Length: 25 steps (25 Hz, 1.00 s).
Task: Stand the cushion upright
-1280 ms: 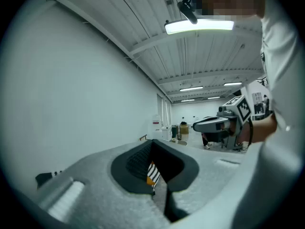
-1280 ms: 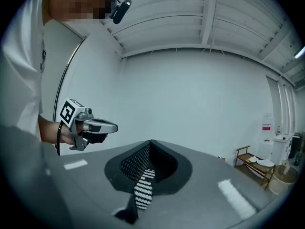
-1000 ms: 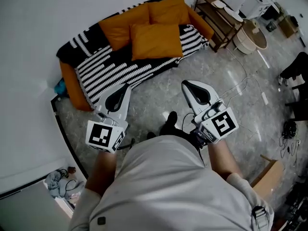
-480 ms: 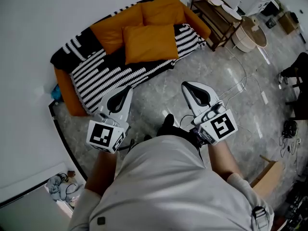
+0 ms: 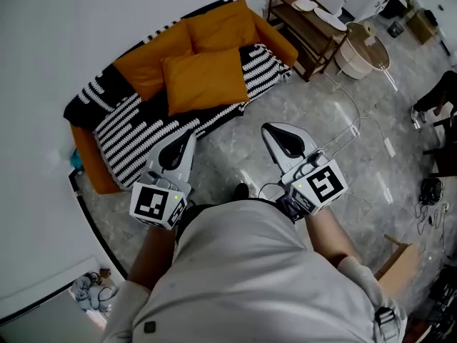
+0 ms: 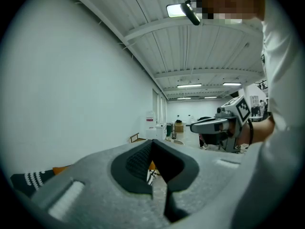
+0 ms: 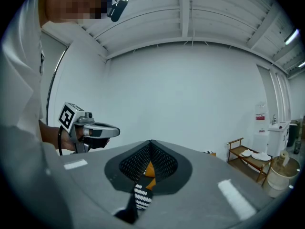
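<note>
Lying flat: cushion (image 5: 203, 81) on sofa (image 5: 121, 131), no gripper touching it.
Fingers (image 5: 177, 148): L gripper (image 5: 187, 131) & R gripper (image 5: 270, 128) both pinched shut, empty.
Risk: shut fingers may just push cushion, so it flops back.

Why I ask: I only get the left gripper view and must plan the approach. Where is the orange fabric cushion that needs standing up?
Observer: The orange fabric cushion lies flat on the black-and-white striped sofa cover, ahead of the left gripper.
Operator: Anything behind it?
Observer: An orange back cushion and a second back cushion stand along the wall behind it.
Operator: Is the right gripper free?
Observer: Yes, the right gripper is shut with nothing held between its jaws.
</note>
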Available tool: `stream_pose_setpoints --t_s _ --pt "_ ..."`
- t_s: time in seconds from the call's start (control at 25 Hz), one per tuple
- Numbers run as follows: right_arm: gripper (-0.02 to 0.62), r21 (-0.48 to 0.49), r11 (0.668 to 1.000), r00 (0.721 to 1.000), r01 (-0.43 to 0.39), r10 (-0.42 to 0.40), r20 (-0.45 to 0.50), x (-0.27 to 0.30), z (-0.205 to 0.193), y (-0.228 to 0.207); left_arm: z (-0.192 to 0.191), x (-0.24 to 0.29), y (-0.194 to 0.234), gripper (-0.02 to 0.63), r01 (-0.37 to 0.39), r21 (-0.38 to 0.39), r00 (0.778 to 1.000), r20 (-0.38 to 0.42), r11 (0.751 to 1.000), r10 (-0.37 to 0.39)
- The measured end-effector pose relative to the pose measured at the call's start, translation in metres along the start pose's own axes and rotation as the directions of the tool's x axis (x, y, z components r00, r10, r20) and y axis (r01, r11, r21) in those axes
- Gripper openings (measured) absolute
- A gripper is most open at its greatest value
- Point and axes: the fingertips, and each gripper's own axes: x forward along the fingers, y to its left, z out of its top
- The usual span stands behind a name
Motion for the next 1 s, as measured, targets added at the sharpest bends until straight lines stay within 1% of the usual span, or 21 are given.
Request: stream_pose_setpoints --t_s 0.08,0.24,0.4,0.6,0.8,1.0 --pt "0.011 0.012 1.0 1.0 -0.008 0.008 -0.005 0.001 -0.001 -0.016 0.002 0.016 -0.005 0.003 0.0 -0.003 1.0 -0.001 1.0 0.0" --pt "0.011 0.026 0.999 1.0 -0.027 0.027 0.016 0.003 -0.001 -0.037 0.0 0.038 -0.006 0.003 -0.001 -0.002 1.0 -0.018 1.0 0.001" --pt "0.011 0.042 0.999 1.0 -0.029 0.029 0.005 0.014 -0.004 -0.054 -0.002 0.058 0.006 0.003 -0.004 -0.015 0.999 -0.035 1.0 0.004" --pt "0.011 0.049 0.999 1.0 -0.004 0.004 -0.006 0.032 -0.009 -0.079 -0.005 0.09 0.024 0.003 0.018 -0.022 0.999 -0.035 1.0 -0.019" --pt "0.011 0.048 0.998 0.999 0.03 -0.029 -0.023 0.059 -0.008 -0.106 -0.002 0.125 0.048 0.003 0.063 -0.008 0.997 -0.039 0.998 -0.063" --pt "0.011 0.055 0.997 0.998 0.051 -0.049 -0.036 0.111 0.0 -0.128 0.002 0.155 0.096 0.003 0.084 -0.012 0.996 -0.038 0.996 -0.084"
